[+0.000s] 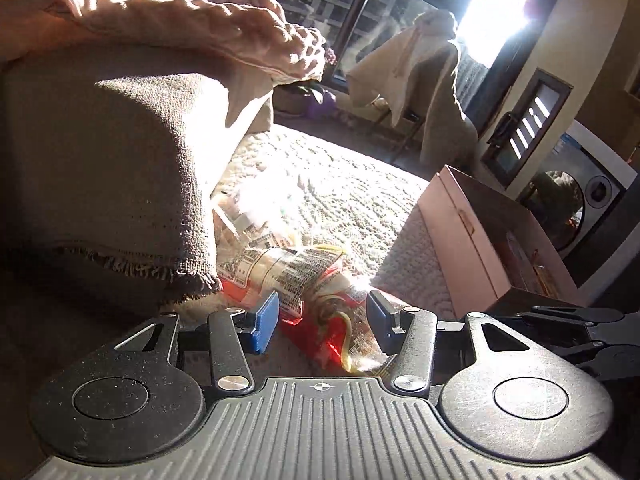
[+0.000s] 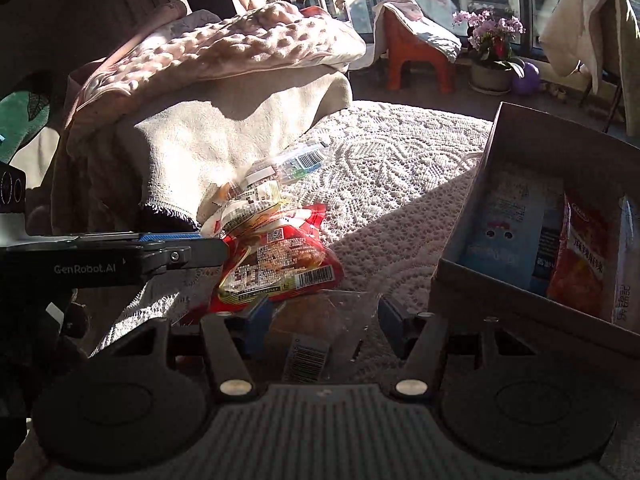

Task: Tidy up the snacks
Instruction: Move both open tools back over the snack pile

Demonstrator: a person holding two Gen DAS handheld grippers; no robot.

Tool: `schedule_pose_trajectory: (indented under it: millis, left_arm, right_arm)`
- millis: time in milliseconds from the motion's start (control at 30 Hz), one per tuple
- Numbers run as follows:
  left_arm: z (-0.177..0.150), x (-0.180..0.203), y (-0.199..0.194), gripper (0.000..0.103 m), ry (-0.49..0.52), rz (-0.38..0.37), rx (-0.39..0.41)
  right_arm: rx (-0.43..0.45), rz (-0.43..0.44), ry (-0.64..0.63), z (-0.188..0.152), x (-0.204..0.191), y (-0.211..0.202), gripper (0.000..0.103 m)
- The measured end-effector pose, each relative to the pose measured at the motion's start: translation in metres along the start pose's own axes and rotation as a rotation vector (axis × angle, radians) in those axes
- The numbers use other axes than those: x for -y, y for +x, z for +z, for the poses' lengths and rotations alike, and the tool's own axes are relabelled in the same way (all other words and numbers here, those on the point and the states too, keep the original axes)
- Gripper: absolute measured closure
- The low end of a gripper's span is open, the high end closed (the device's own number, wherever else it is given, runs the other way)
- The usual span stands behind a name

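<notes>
L gripper (image 1: 322,322) jaws apart astride red snack bag (image 1: 340,336) in pile on rug, box (image 2: 472,240) to right; R gripper (image 2: 322,326) jaws apart over clear packet (image 2: 320,320); risk: slick film slips, or grab drags neighbouring packs w/ it.

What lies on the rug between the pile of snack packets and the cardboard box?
Nothing: in the right wrist view the white rug is bare between the snack packets and the cardboard box.
</notes>
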State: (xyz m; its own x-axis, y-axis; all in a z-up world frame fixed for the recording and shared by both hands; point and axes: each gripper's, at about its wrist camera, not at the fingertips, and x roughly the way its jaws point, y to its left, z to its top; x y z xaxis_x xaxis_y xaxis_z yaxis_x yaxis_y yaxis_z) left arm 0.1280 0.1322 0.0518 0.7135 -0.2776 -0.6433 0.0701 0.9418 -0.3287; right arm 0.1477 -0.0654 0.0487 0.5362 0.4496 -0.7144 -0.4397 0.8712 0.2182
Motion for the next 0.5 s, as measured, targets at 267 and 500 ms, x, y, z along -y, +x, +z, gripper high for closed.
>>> schedule_pose_trajectory:
  millis: [267,500]
  left_arm:
    - [-0.003,0.014,0.021,0.049,0.062,-0.014,-0.047]
    - [-0.017,0.029,0.002,0.05,0.086,-0.136,-0.108]
  right_arm:
    - [-0.031,0.033,-0.022,-0.023,0.0,-0.007,0.043]
    - [-0.035,-0.08,-0.031,-0.05,0.02,-0.036,0.047]
